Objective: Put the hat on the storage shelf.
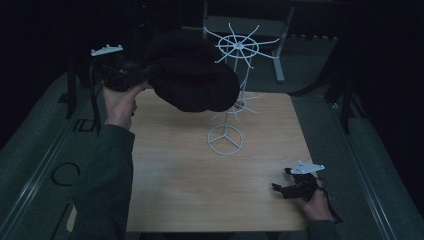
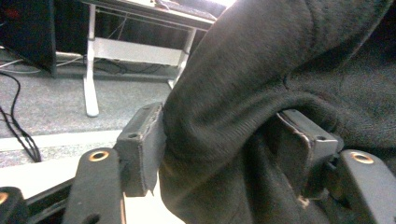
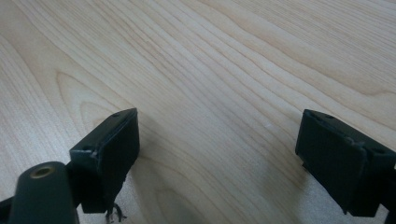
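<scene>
Over the counter's (image 1: pixel 190 175) far-left corner my left claw (image 2: pixel 224 154) was spread around the black hat (image 1: pixel 192 75), barely gripping; right claw (image 3: pixel 219 158) sat spread wide, empty, near-right corner.

Black knit hat (image 1: pixel 192 75), white wire rack (image 1: pixel 235 65), pale wood-grain table (image 1: pixel 200 180), black jaws.

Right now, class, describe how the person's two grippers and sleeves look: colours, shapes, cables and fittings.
The left gripper and right gripper are black, each topped by a pale grey three-cornered plate. A dark cable trails from each. Close up, the jaws end in blocky black pads on arms with brass-coloured rivets. The left sleeve is dark grey-green.
</scene>
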{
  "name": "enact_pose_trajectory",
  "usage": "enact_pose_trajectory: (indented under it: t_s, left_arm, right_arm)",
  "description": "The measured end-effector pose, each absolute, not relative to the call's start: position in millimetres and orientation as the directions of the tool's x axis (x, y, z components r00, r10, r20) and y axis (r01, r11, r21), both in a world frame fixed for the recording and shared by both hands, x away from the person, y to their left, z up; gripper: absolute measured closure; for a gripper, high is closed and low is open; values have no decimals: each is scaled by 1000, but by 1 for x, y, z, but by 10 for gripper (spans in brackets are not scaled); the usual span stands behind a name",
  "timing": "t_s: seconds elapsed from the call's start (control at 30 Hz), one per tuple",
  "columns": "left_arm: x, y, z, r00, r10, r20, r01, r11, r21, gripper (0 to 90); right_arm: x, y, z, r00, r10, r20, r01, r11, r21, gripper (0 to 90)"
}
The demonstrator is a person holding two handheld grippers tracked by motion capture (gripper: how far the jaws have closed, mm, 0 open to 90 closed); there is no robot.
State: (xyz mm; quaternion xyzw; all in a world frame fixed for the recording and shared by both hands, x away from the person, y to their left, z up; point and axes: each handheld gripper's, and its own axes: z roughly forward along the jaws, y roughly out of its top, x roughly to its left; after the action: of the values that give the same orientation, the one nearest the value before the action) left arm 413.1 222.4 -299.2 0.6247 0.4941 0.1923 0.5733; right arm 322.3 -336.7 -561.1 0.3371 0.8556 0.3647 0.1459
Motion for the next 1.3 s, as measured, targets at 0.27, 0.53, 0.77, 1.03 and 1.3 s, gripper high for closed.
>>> enact_pose_trajectory:
  t_s: [0.27, 0.53, 0.77, 1.03, 1.3]
  left_arm:
    - [412, 222, -298, 430, 844, -321, 389, 148, 909, 292]
    - [410, 224, -297, 427, 849, -312, 384, 142, 912, 255]
    - [407, 227, -295, 422, 853, -306, 377, 142, 915, 250]
    - [403, 229, -294, 410, 862, -299, 369, 143, 918, 222]
    - [397, 229, -290, 415, 864, -286, 367, 129, 921, 233]
  right_arm:
    - [322, -337, -561, -730, 683, -4, 470, 507, 722, 135]
    - [322, -337, -561, -730, 684, -3, 472, 506, 722, 135]
    - [322, -337, -561, -730, 684, -4, 471, 507, 722, 135]
    - [322, -337, -561, -730, 684, -4, 471, 507, 722, 135]
    - [322, -337, -561, -730, 683, -4, 471, 508, 721, 135]
